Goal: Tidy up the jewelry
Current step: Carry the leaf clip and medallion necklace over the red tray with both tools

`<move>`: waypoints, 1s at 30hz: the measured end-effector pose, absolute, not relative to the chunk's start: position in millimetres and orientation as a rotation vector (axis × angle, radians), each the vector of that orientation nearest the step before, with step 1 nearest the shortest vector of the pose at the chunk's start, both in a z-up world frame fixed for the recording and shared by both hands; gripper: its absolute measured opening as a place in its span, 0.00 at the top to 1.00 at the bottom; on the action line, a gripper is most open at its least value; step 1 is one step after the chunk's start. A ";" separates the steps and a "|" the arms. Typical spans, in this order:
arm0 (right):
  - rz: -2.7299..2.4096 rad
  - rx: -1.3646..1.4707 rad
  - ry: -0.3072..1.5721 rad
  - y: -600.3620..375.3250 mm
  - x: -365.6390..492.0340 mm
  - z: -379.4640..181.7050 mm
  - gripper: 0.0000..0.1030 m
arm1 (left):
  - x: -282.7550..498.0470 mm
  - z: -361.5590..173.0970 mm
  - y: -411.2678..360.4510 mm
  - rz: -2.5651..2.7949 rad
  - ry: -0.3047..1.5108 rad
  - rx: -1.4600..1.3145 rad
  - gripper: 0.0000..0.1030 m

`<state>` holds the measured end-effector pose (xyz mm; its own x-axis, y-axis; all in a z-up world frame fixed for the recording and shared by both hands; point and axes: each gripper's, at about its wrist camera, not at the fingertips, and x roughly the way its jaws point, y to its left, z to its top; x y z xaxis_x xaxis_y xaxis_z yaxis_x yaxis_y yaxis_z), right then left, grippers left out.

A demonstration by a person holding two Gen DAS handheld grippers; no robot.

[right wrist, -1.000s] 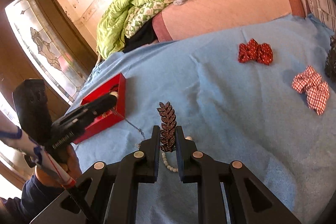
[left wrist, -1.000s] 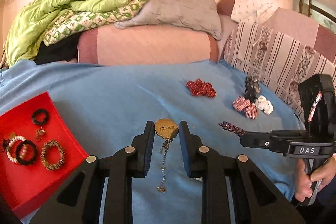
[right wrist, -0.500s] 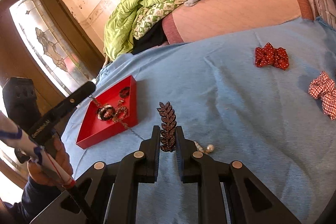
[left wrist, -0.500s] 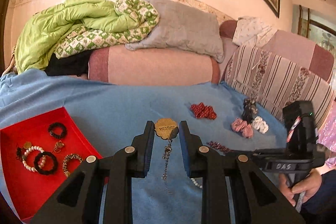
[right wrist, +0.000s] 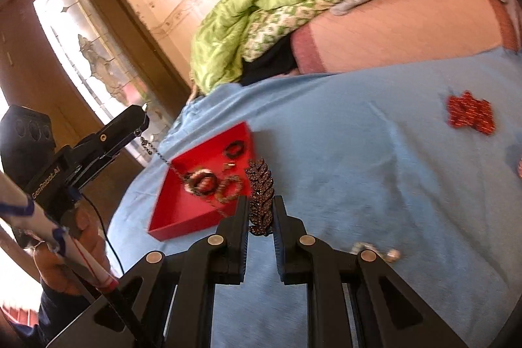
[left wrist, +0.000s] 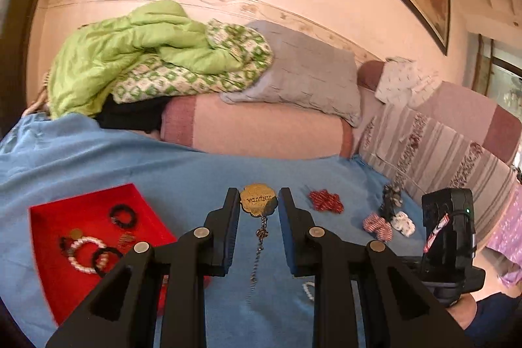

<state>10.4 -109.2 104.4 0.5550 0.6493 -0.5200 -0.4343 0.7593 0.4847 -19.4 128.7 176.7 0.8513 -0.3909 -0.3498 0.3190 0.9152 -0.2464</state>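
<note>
My left gripper (left wrist: 258, 204) is shut on a gold tag (left wrist: 258, 203) whose chain (left wrist: 257, 253) hangs down above the blue sheet. The red tray (left wrist: 52, 269) with several bracelets lies lower left of it. My right gripper (right wrist: 261, 211) is shut on a dark leaf-shaped hair clip (right wrist: 261, 194), held above the sheet just right of the red tray (right wrist: 182, 211). The left gripper (right wrist: 143, 123) shows in the right wrist view at left, with the chain (right wrist: 156, 152) dangling over the tray. A white bead bracelet (left wrist: 308, 289) lies on the sheet.
A red bow (left wrist: 326, 201), a checked bow (left wrist: 376, 225), a white item (left wrist: 403, 222) and a dark item (left wrist: 391, 198) lie at the right of the sheet (left wrist: 130, 158). Pillows and a green quilt (left wrist: 130, 61) are piled behind. Beads (right wrist: 375, 250) lie near my right gripper.
Both grippers have risen and swung left toward the red tray, each carrying its piece. The tag's chain has lifted off the sheet and hangs over the tray.
</note>
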 end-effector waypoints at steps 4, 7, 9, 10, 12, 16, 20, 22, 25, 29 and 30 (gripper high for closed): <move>0.705 0.287 0.752 -79.1 13.0 105.9 0.86 | -22.2 183.6 158.4 -0.308 0.390 -0.200 0.77; 0.741 0.264 0.756 -56.6 14.5 107.5 0.86 | -22.7 184.5 181.1 -0.260 0.383 -0.218 0.77; 0.764 0.254 0.755 -40.8 17.4 110.4 0.86 | -23.2 183.5 195.7 -0.229 0.379 -0.234 0.77; 0.770 0.251 0.754 -36.2 17.2 110.7 0.86 | -22.9 182.7 203.2 -0.212 0.378 -0.239 0.77; 0.789 0.244 0.748 -22.6 20.9 114.3 0.86 | -22.0 180.6 213.8 -0.182 0.379 -0.240 0.77; 0.827 0.222 0.737 5.6 26.1 120.9 0.86 | -20.5 170.1 236.1 -0.140 0.399 -0.266 0.77; 0.862 0.194 0.732 33.5 30.5 125.8 0.86 | -18.2 157.9 251.8 -0.108 0.429 -0.280 0.77; 0.874 0.190 0.733 45.1 32.6 127.1 0.86 | -18.2 152.2 257.8 -0.099 0.443 -0.284 0.77; 0.887 0.187 0.736 58.3 37.1 127.0 0.86 | -18.4 145.7 265.2 -0.081 0.457 -0.281 0.77; 0.890 0.181 0.746 72.9 44.4 123.6 0.86 | -16.7 136.1 273.1 -0.065 0.480 -0.287 0.77; 0.889 0.179 0.750 74.3 45.8 121.9 0.86 | -16.1 133.6 275.0 -0.059 0.485 -0.290 0.77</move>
<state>45.8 74.3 121.9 0.3981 0.7576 -0.5173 -0.6380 0.6338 0.4373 -16.1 275.0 133.6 0.8838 -0.1240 -0.4512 -0.0130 0.9574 -0.2885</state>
